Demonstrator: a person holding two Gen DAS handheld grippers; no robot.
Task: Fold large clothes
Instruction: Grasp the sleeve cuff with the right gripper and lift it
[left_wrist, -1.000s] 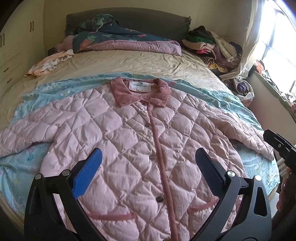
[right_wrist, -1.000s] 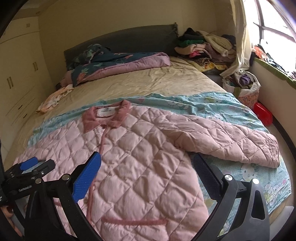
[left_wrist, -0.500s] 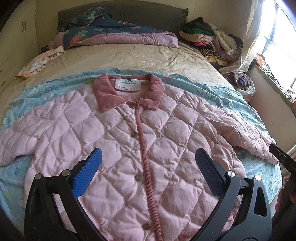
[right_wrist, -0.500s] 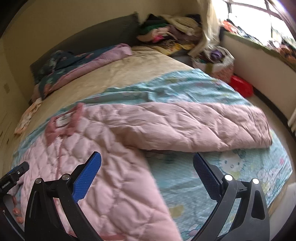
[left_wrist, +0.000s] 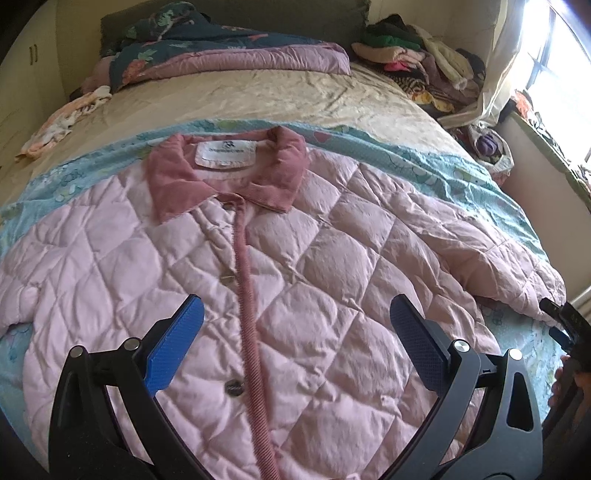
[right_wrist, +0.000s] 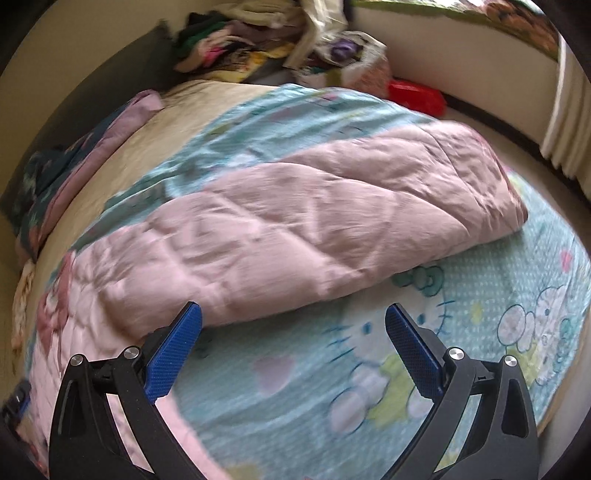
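A pink quilted jacket (left_wrist: 314, 280) lies face up and buttoned on the bed, its darker pink collar (left_wrist: 225, 173) toward the headboard and both sleeves spread out. My left gripper (left_wrist: 295, 314) hovers open over the jacket's chest with nothing between its blue pads. In the right wrist view the jacket's right sleeve (right_wrist: 325, 229) stretches across the blue cartoon sheet (right_wrist: 498, 295). My right gripper (right_wrist: 293, 317) stands open just in front of that sleeve's lower edge, above the sheet, empty. The right gripper's tip (left_wrist: 561, 317) shows at the left view's right edge beside the cuff.
A floral duvet (left_wrist: 221, 48) lies bunched at the headboard. A clothes pile (left_wrist: 417, 62) sits at the bed's far right corner, a small garment (left_wrist: 62, 122) at the far left. A red box (right_wrist: 417, 98) and a bag stand on the floor by the wall.
My left gripper has moved forward up the jacket toward the collar. My right gripper has swung right and down toward the right sleeve and sheet. Both stayed open.
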